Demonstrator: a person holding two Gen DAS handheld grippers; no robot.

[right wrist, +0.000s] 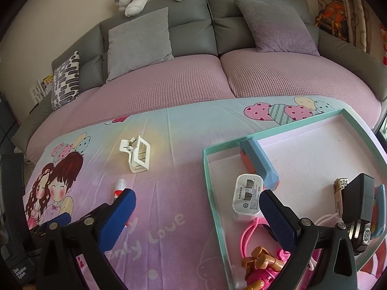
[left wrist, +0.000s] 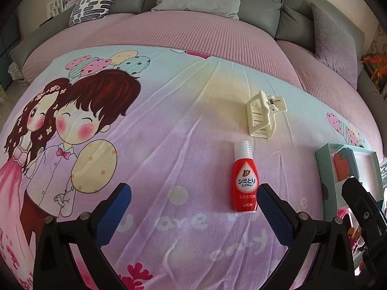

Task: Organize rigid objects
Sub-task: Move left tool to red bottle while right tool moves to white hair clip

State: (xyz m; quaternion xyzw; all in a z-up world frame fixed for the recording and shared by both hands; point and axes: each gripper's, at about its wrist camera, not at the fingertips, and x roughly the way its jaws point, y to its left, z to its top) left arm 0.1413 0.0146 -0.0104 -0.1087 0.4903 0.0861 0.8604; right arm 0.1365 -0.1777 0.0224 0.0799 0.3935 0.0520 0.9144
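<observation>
The left gripper's (left wrist: 193, 207) blue-padded fingers (left wrist: 113, 212) are spread wide and hold nothing; the right gripper (right wrist: 197, 213) is likewise released, its fingers (right wrist: 116, 215) parted and empty.

Going left to right across the cartoon-printed blanket (left wrist: 154, 145): its left part carries only the print. Past the middle lies the red stain-remover bottle (left wrist: 244, 181), flat on its side with its clear cap pointing toward the sofa (right wrist: 208, 14), just ahead of the left gripper and touching its right fingertip or very nearly. Beyond it, nearer the blanket's far edge, lies the cream hair claw clip (left wrist: 262, 114), apart from the bottle. At the blanket's right edge sits the teal-rimmed tray (right wrist: 208, 169).

Judging by this layout, the sorting is partly done: two loose items remain outside the tray. The bottle looks like the next pick; the left gripper would need to shift right to straddle its body, close across it, then carry it over the tray's rim.

The tray has a blue divider (right wrist: 262, 162). Its left compartment holds a white charger plug (right wrist: 246, 197), a pink looped piece (right wrist: 249, 229) and a pink and tan toy (right wrist: 263, 263). The right compartment holds a gold-and-black item (right wrist: 339, 188), a black adapter (right wrist: 359, 203) and a white cable (right wrist: 326, 218); its far part is bare.
</observation>
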